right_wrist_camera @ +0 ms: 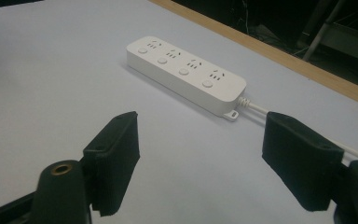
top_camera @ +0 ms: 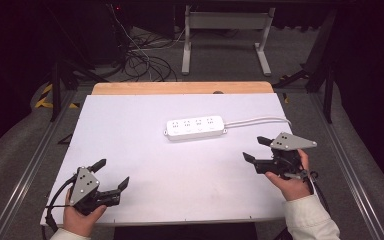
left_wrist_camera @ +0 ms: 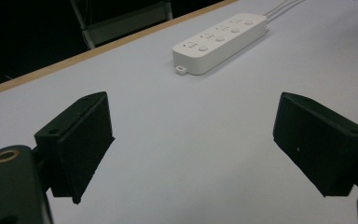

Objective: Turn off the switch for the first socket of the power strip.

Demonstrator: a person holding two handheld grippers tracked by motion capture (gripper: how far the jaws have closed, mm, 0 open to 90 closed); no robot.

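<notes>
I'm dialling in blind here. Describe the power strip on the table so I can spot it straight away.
Start from the white table with the wooden far edge. The power strip lies flat near the middle of its far half, ahead of both open grippers, nearer the right gripper than the left gripper. It is a long white bar with four sockets, each with a round button, and a white cord trailing right.

left gripper (top_camera: 114, 172): fingers spread, empty | right gripper (top_camera: 256, 149): fingers spread, empty

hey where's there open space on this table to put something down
Bare white table everywhere left of the power strip, and the wide patch between the left tongs and right tongs. Tightest: near the strip and its cord.
</notes>
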